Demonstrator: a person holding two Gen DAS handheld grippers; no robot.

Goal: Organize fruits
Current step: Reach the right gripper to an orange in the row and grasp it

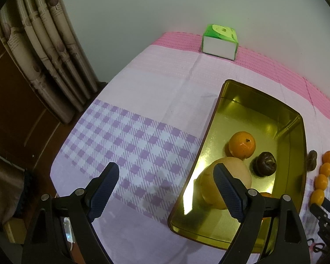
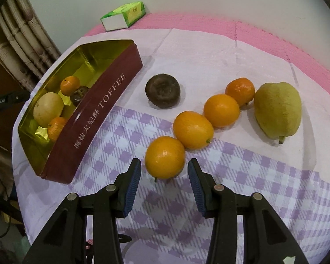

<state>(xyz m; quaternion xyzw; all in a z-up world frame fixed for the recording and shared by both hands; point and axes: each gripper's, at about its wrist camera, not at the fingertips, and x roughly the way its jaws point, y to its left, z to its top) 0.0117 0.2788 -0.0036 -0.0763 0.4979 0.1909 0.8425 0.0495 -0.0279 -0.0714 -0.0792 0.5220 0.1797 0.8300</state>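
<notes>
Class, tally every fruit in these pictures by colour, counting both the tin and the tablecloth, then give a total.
Orange fruits: 6
Dark brown fruits: 2
Yellow-green pears: 2
Total: 10

The tin [image 2: 103,101] wall hides most of the dark fruit [image 2: 78,95] at ten o'clock.
</notes>
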